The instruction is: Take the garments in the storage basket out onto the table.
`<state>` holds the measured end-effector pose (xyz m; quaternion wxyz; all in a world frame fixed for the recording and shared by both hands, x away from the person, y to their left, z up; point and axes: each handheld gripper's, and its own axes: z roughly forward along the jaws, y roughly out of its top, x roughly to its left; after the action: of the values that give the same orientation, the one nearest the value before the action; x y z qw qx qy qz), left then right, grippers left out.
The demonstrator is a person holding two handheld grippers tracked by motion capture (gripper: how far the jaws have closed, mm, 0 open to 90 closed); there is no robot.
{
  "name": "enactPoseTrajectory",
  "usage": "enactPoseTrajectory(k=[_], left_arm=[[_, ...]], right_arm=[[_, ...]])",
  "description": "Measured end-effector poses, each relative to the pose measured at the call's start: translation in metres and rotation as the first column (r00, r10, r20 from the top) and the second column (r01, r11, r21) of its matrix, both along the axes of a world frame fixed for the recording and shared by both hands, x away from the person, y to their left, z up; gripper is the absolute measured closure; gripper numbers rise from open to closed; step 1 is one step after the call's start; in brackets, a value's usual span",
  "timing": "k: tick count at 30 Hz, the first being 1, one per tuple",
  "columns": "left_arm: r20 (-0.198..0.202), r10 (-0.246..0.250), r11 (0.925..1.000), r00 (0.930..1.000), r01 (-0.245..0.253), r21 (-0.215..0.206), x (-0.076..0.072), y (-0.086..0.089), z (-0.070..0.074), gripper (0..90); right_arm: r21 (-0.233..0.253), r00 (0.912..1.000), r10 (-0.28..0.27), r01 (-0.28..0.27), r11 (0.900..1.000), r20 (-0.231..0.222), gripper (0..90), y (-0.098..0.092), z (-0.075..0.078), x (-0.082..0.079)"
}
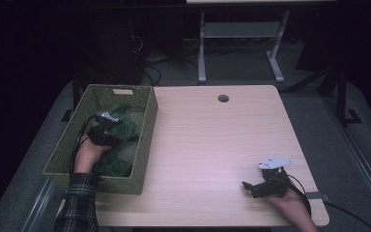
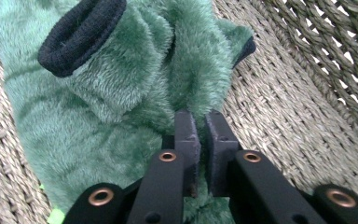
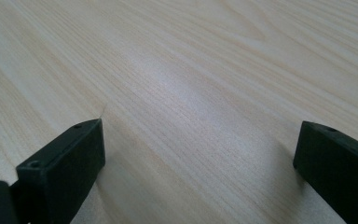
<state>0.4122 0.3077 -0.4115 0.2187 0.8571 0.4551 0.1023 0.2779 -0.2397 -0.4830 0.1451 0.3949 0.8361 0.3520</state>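
A light wooden table (image 1: 212, 145) with a round cable hole (image 1: 223, 98) near its far edge stands on a grey floor in a dark room; beyond the table are the pale metal legs of another desk (image 1: 236, 43) and a tangle of cables. A green woven basket (image 1: 147, 140) sits on the table's left side. Seen from the high view, the left hand (image 1: 88, 154), in a plaid sleeve, reaches down into the basket, and its left gripper (image 1: 107, 126) lies against a green fleece garment (image 1: 121, 126) inside. The left gripper view adds what the high view is too dark to give: the garment (image 2: 121, 88) is plush, with a dark ribbed cuff (image 2: 81, 35), lying on the basket's woven floor, and the two black jaws are pinched nearly together with a fold of the fleece caught between them (the fabric bunches up just past the tips). Well to the right of the basket, near the table's front right corner, the right gripper (image 1: 253, 186) rests low over bare wood. Its own view shows its jaws spread wide with nothing between them but table grain.
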Motion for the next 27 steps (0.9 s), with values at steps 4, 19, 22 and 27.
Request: enactPoseTrajectory(k=[4,19,22,27], left_arm=[[-0.001,0.023,0.9992,0.9997,-0.023,-0.033,-0.001,0.003,0.005,87.3],[0.063,0.067,0.9753,0.9958,-0.052,-0.215,-0.016,0.022,0.038,87.9],[0.072,0.07,0.9658,0.995,-0.049,-0.254,-0.019,0.024,0.047,88.1],[0.078,0.064,0.9567,0.9949,-0.039,-0.288,-0.02,0.021,0.059,88.1]], right_arm=[[0.001,1.0,-0.001,0.001,1.0,0.0,1.6,0.0,0.0,0.0],[0.001,1.0,-0.009,0.009,1.0,-0.002,1.6,0.0,0.0,0.0],[0.001,0.9999,-0.012,0.012,1.0,-0.003,1.6,0.0,0.0,0.0],[0.002,0.9999,-0.015,0.015,1.0,-0.006,1.6,0.0,0.0,0.0]])
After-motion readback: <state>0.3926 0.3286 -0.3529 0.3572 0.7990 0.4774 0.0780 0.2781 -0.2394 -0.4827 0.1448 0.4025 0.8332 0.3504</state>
